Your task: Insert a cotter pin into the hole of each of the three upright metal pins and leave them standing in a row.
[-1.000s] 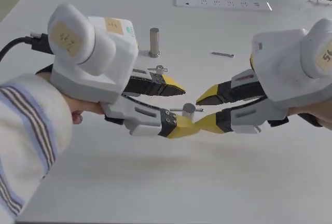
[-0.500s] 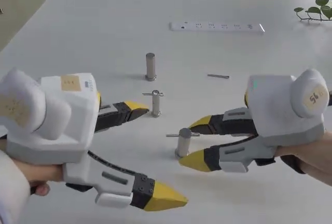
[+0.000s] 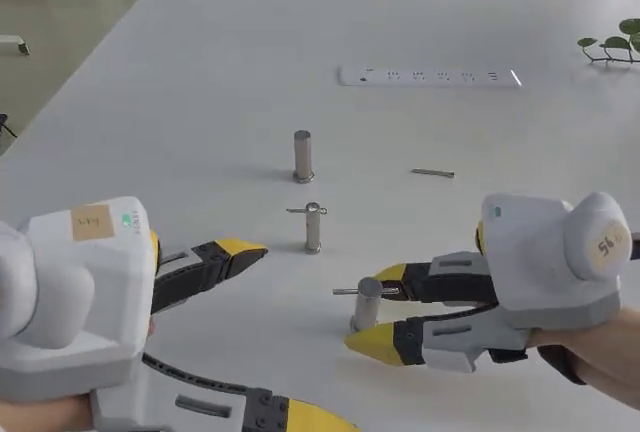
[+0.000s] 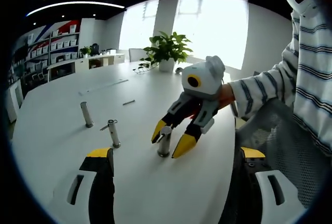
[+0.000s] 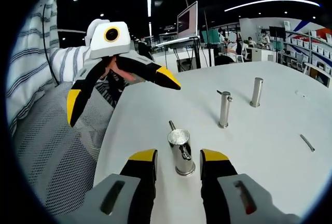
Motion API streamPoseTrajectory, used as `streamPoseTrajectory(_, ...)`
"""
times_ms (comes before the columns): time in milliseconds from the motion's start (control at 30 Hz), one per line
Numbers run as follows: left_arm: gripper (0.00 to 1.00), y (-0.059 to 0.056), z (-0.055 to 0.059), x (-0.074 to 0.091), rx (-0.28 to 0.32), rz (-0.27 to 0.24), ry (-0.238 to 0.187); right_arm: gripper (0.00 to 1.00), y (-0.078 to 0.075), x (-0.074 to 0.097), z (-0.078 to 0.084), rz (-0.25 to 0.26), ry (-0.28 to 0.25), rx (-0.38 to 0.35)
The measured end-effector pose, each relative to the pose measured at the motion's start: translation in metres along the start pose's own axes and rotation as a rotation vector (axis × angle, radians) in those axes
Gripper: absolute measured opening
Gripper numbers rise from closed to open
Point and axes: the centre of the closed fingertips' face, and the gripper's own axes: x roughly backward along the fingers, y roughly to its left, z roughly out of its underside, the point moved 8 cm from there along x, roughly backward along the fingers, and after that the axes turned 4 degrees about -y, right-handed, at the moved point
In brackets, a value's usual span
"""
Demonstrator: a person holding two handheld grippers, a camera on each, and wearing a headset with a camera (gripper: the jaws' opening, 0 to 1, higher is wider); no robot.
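Spanning most of head view: white table (image 3: 200, 72), all items on it. L gripper (image 3: 295, 337) sits low at near-left, jaws spread wide w/ nothing btwn them, tips aimed toward the pins. R gripper (image 3: 368, 309) comes in from the right, jaws apart & straddling near pin (image 3: 366, 304), one yellow tip each side. R gripper view shows a slim gap on both sides, so no squeeze on it.

Power strip (image 3: 430, 76) lies across far side of table. Plant (image 3: 612, 44) is at far-right edge.

Three metal pins stand upright in a slanted row, near-right to far-left: near pin btwn R jaws, middle pin (image 3: 314, 229) a bit beyond, far pin (image 3: 303, 156) past that.

Near cotter pin (image 3: 350, 291) goes thru the near pin's head & sticks out to the left. Middle cotter pin (image 3: 303, 210) likewise goes thru the middle pin's head. Far pin reads as a plain cylinder.

Loose cotter pin (image 3: 432, 172) lies flat on table, right of far pin, well apart from it.
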Motion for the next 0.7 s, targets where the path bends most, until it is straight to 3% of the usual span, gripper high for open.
streamPoseTrajectory(200,0.99,0.003,0.002,0.015,0.008,-0.062,-0.002,0.13,-0.002,-0.005,0.001,0.006,-0.040,0.009)
streamPoseTrajectory(700,0.99,0.006,0.010,0.033,0.032,-0.120,0.015,0.10,-0.003,-0.007,0.002,-0.016,-0.054,0.058)
